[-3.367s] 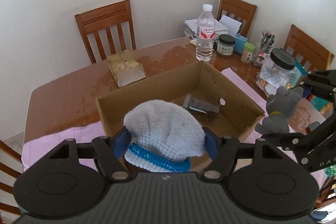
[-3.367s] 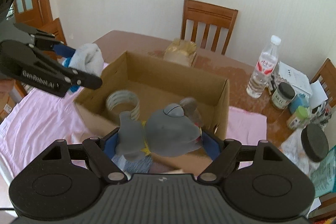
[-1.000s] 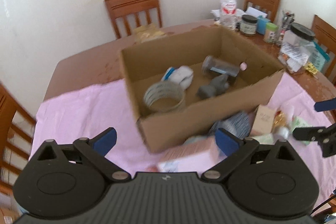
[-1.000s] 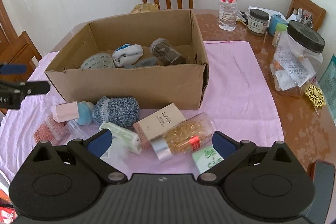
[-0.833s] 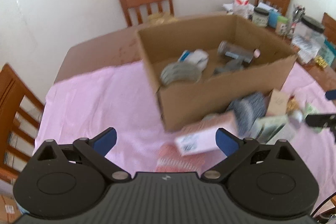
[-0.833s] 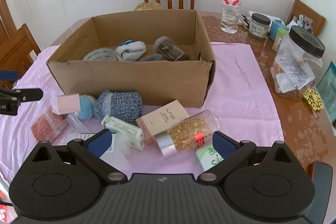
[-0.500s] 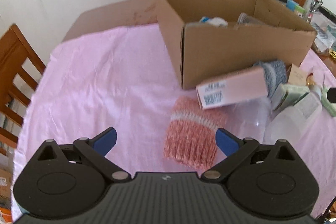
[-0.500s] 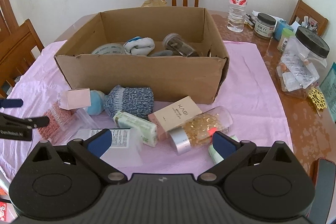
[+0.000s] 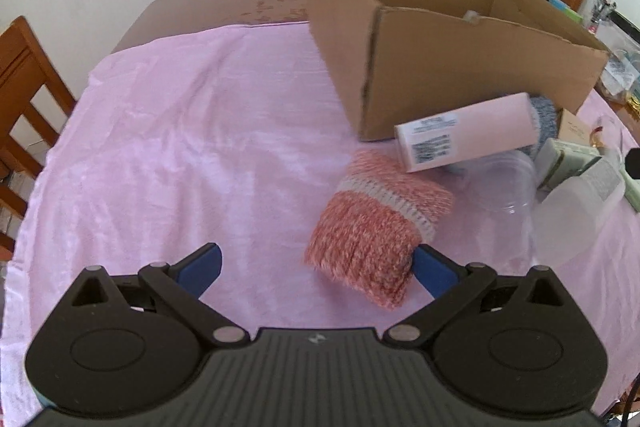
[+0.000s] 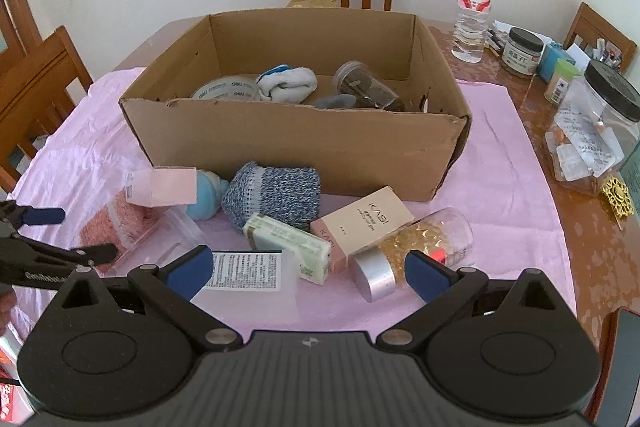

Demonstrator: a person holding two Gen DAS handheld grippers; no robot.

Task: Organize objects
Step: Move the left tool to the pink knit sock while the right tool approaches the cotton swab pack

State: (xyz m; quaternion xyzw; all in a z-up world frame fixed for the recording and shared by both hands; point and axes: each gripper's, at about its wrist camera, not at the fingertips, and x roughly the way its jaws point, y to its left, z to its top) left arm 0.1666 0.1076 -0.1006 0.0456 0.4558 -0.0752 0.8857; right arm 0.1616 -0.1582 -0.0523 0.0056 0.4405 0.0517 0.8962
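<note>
Left wrist view, left gripper (image 9: 316, 263) spread wide around pink knit roll (image 9: 376, 225) on pink cloth (image 9: 180, 131), right gripper (image 10: 306, 271) spread empty before cardboard box (image 10: 296, 143).

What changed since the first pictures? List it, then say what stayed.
Both grippers let go: the white sock and the grey toy now lie in the box. The left gripper pulled back and dropped, open, to the pink sock; the right gripper hovers open. The box and loose items stayed put.
</note>
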